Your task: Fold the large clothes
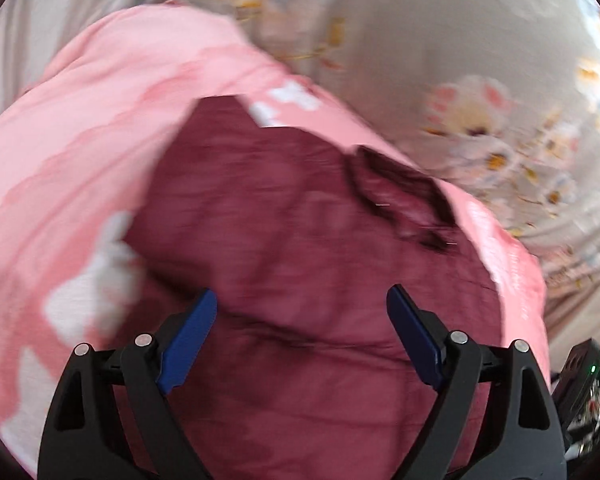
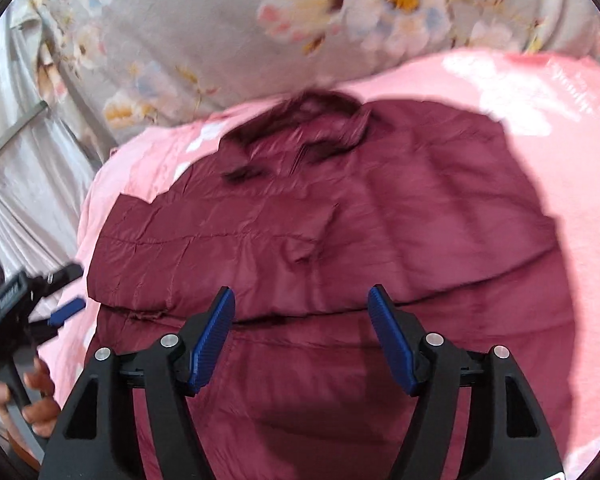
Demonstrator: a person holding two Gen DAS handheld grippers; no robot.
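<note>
Left wrist view is pretty motion-blurred, and the maroon puffer jacket (image 2: 300, 240) runs off the bottom edge. It lies on the pink blanket (image 2: 520, 92), collar (image 2: 300, 120) pointing toward the floral sheet (image 2: 220, 20), long axis running away from the grippers. Left gripper (image 1: 302, 312) and right gripper (image 2: 302, 312) both hover spread wide, holding nothing.

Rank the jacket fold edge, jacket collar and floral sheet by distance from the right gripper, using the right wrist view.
From the right gripper:
1. Jacket fold edge, just beyond the fingers.
2. Jacket collar, farther ahead, center.
3. Floral sheet, at the top, behind the pink blanket.
</note>
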